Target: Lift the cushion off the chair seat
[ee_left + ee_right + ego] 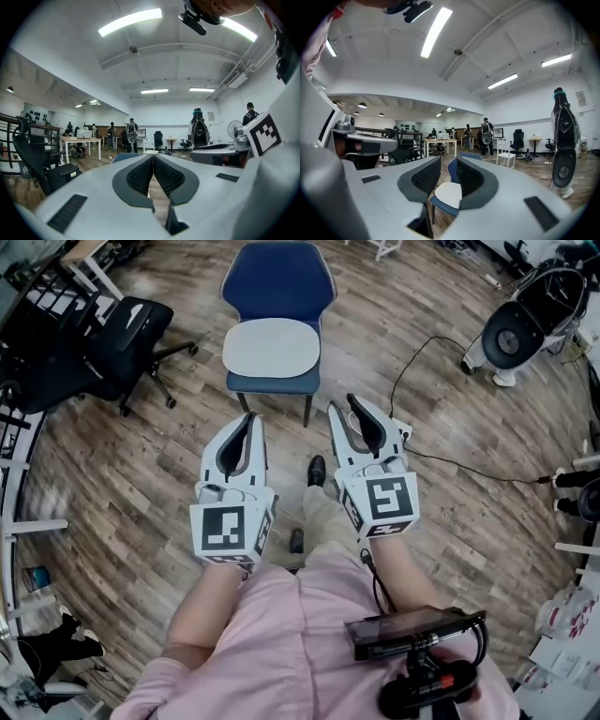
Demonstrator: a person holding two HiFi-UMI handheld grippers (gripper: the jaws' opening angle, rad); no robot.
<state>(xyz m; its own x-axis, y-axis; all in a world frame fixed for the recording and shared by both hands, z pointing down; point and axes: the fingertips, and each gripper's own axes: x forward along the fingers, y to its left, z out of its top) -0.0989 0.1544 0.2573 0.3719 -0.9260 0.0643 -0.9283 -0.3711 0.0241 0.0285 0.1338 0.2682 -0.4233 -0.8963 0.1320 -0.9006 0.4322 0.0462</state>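
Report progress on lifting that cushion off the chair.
Nothing done: the cushion lies on the blue chair. In hand: both grippers are held short of it, left gripper shut and empty, right gripper open and empty. Remaining: close in, grasp the cushion, lift it clear.

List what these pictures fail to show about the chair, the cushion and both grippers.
- Cushion underside: head view, covered by the cushion itself; whether it is fastened to the chair cannot be told.
- Chair's rear legs: head view, under the seat.
- Left gripper view: the shut left gripper blocks the cushion.
- Right gripper view: the right gripper covers the cushion's edges.
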